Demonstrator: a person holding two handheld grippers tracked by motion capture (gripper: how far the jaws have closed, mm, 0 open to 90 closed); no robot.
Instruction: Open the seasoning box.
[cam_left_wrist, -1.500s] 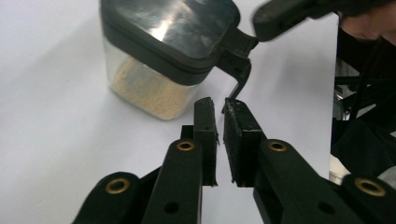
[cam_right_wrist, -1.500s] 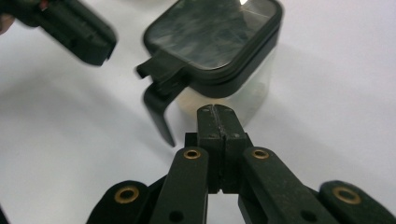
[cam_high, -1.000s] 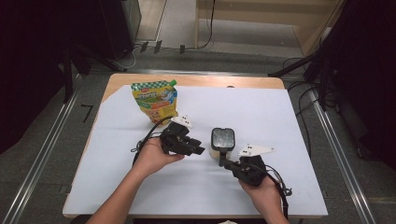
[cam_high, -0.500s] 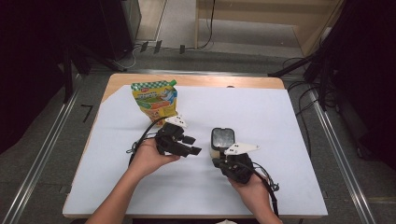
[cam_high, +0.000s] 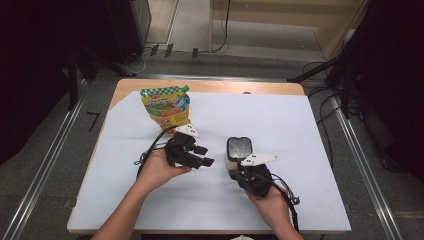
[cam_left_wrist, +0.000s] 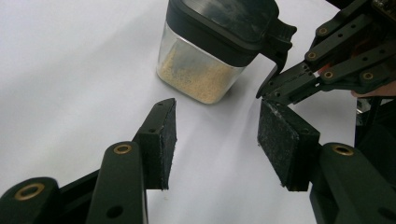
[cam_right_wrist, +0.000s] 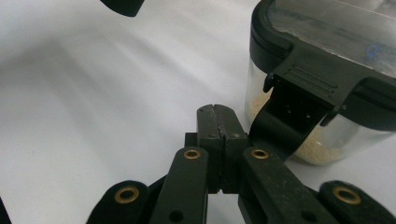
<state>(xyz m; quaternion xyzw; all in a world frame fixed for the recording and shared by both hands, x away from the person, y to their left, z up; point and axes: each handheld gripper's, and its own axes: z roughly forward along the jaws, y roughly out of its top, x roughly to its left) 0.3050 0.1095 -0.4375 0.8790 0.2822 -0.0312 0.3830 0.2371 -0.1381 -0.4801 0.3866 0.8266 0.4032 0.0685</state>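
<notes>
Table (cam_high: 310, 135): white sheet over a wooden top, wood showing along the far edge.

Pouch (cam_high: 165, 105): printed stand-up bag, yellow, green and blue, with a green corner cap. It stands at the far left of the sheet, well apart from the container.

Container (cam_high: 238, 151): small clear-walled tub with rounded corners, sitting right of centre on the sheet. It has a black lid with a glossy, see-through top panel. A black latch tab (cam_right_wrist: 306, 86) hangs down its near side. The walls are transparent; a pale beige granular or crumb-like fill lies in the bottom part, the upper part looking empty (cam_left_wrist: 201, 79).

Left gripper (cam_high: 202, 155): held in the left hand, left of the container, pointing right toward it. Jaws spread apart with nothing between them (cam_left_wrist: 215, 140); not touching the container.

Right gripper (cam_high: 239, 171): held in the right hand, just near of the container. Jaws pressed flat together with nothing between (cam_right_wrist: 217, 122), the tips just beside the latch tab. Contact with the tab cannot be told.
</notes>
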